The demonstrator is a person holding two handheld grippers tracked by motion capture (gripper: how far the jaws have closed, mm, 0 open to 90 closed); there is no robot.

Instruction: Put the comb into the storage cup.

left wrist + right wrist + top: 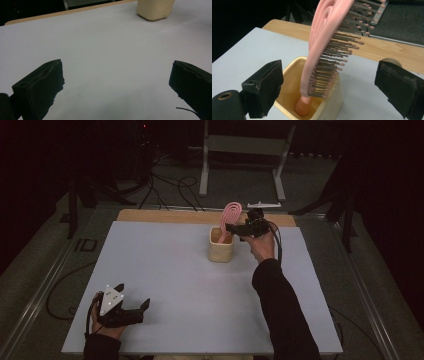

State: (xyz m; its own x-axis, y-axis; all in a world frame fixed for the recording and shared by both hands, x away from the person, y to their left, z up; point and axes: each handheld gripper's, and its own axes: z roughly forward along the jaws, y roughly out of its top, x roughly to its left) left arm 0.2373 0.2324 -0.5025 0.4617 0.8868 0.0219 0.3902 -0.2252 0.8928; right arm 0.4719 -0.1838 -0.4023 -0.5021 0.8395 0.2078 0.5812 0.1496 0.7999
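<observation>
I am holding the right hand-held gripper (329, 87) wide open, empty, straddling the upright pink hairbrush (324, 50) leaning in the cup (332, 105); the left hand-held gripper (131, 309) is resting open, well apart.

Left hand-held gripper (134, 305) rests low, jaws apart; right hand-held gripper (230, 227) raised, agape.

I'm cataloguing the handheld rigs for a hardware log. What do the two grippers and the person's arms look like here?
Both grippers are black with two blocky, padded jaws. The left gripper carries a grey three-cornered plate with dark dots on top. The right gripper trails a black cable down along the forearm. The person wears black long sleeves.
</observation>
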